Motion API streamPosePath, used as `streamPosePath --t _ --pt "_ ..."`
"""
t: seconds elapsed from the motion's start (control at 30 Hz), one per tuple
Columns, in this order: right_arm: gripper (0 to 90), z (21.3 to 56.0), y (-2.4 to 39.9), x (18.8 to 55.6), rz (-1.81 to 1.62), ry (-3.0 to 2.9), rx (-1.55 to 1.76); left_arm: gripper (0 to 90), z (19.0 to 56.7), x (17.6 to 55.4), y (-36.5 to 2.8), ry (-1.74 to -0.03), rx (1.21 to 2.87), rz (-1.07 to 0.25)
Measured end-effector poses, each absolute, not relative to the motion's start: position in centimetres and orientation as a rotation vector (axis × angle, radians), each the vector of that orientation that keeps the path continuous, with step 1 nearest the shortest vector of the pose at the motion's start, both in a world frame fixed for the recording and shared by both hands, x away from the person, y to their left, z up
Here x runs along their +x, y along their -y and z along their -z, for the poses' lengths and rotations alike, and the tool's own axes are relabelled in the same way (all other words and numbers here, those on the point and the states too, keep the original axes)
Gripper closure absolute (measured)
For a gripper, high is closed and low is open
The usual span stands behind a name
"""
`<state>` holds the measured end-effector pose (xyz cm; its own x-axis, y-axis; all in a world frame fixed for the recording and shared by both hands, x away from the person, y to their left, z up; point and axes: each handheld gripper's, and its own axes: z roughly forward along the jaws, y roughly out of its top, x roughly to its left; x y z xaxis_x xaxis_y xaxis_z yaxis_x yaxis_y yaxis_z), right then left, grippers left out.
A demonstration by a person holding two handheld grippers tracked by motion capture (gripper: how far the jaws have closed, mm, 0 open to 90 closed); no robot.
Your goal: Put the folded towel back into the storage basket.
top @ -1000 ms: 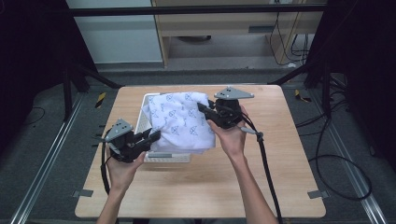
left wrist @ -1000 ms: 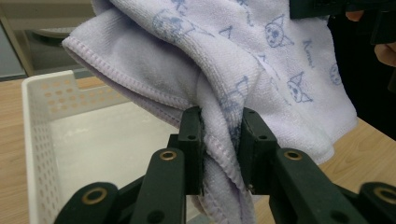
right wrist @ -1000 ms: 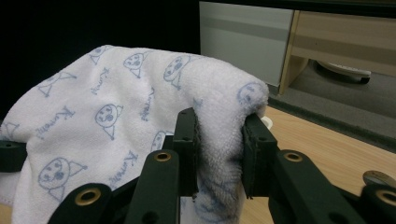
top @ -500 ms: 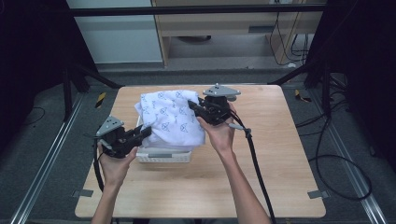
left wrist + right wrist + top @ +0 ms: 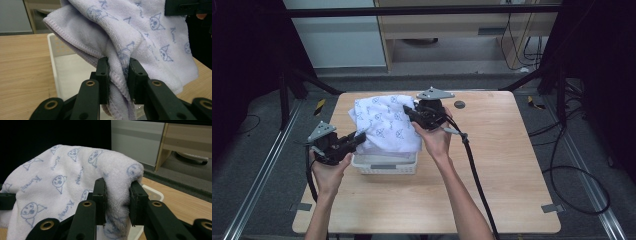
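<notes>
Above the white basket, near the table's middle, hangs the towel, a white cloth printed with small blue cat faces, bunched and draped between my two tools. I judge the step in hand to be lifting it clear of the basket.

My left gripper has its jaws drawn in close on a folded, stitched hem, with several layers pinched between the pads. My right gripper is likewise nearly closed, biting a thick fold at the cloth's other end. In the high view the left gripper sits at the basket's near left corner and the right gripper is over its far right side, higher up.

To do this well, I would keep both pinches firm and raise the two hands evenly, so the slack middle does not drag on the basket's rim. The left hold is close to the hem's edge, so I would avoid pulling the hands apart sharply; a slow spread should open the folds without the cloth slipping free. The wooden table to the right offers open room for laying it flat.
</notes>
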<state>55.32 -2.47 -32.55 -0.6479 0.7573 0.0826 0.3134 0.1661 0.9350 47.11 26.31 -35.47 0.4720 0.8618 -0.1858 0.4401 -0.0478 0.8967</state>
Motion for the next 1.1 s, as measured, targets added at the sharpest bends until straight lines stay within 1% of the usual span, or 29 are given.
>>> streamPosePath --t 0.47,1.1 --pt "71.2 34.3 0.7 56.9 -1.442 -2.071 1.040 72.4 37.4 48.7 -27.5 -1.195 1.687 -0.490" --pt "70.9 37.2 -0.1 58.1 -1.364 -2.116 1.090 72.3 39.7 50.0 -27.2 -1.257 1.728 -0.469"
